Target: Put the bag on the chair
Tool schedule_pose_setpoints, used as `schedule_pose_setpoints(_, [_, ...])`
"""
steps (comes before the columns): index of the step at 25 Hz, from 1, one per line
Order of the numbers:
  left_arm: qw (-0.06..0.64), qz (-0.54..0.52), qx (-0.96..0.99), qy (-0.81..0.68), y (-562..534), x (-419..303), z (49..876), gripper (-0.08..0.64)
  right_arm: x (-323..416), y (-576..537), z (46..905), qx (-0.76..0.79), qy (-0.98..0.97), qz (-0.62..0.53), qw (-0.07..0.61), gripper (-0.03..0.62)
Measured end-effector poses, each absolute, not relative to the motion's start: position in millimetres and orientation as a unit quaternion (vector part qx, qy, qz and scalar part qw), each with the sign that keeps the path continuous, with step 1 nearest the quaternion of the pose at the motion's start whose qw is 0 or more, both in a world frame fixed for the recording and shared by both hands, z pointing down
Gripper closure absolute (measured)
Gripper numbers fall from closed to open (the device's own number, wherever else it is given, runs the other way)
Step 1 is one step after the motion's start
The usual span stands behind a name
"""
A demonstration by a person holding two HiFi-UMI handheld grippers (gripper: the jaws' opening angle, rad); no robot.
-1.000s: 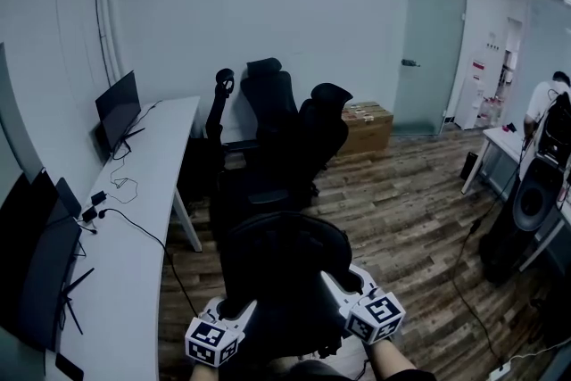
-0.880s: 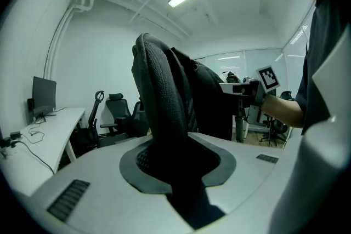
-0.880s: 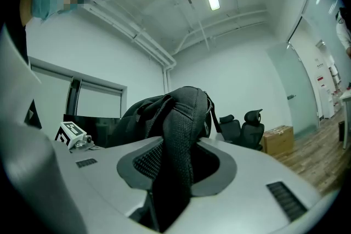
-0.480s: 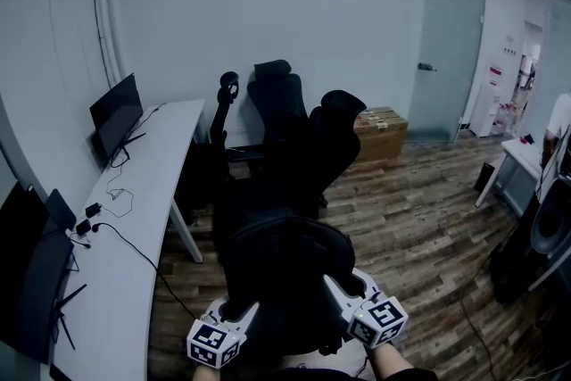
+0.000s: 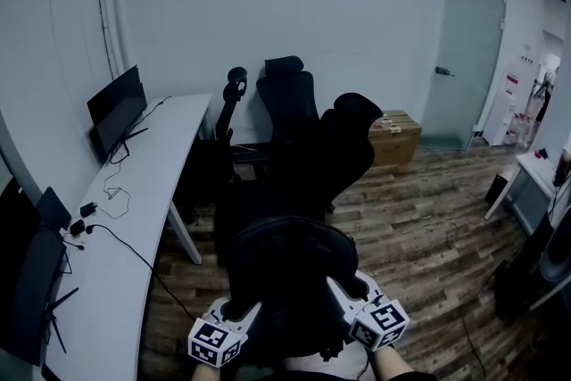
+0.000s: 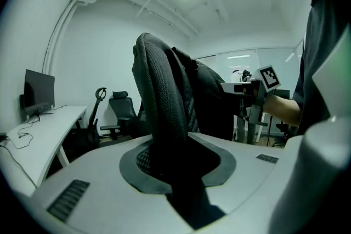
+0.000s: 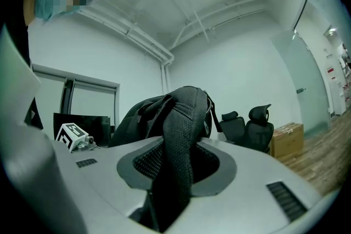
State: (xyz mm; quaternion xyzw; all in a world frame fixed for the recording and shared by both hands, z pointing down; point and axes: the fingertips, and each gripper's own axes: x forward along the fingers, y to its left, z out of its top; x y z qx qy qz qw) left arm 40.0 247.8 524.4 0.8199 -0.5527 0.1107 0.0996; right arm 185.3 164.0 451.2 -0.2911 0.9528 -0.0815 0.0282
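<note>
Black fabric backpack (image 5: 285, 268) hangs before me, my left gripper (image 5: 239, 314) and right gripper (image 5: 345, 294) each clenched on a mesh shoulder strap (image 7: 178, 140).

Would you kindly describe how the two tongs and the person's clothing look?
Both the left tongs and right tongs are broad, pale grey plastic, with dark grey pads lining a rounded recess and small ribbed patches. Each carries a white cube with black square markers. The person wears a dark top.
</note>
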Motion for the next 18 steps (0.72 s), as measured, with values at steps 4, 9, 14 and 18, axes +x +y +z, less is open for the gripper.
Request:
schedule_pose_setpoints(4, [0.096,0.110,0.827,-0.543,208,14,528,0.443,159,130,448,-0.304,0.947,-0.093,0.036,0.454])
schedule_pose_setpoints(9, [0.098,0.108,0.842,-0.520,152,-28,527,0.443,121,81,448,-0.331,0.939,-0.088,0.035,0.454])
schedule_pose_setpoints(14, [0.095,0.115,0.856,-0.495,92,-83,517,0.443,69,29,436,-0.361,0.927,-0.095,0.045,0.454])
schedule_pose_setpoints(18, [0.090,0.123,0.864,-0.480,44,-133,510,0.443,24,-13,437,-0.374,0.922,-0.088,0.047,0.454])
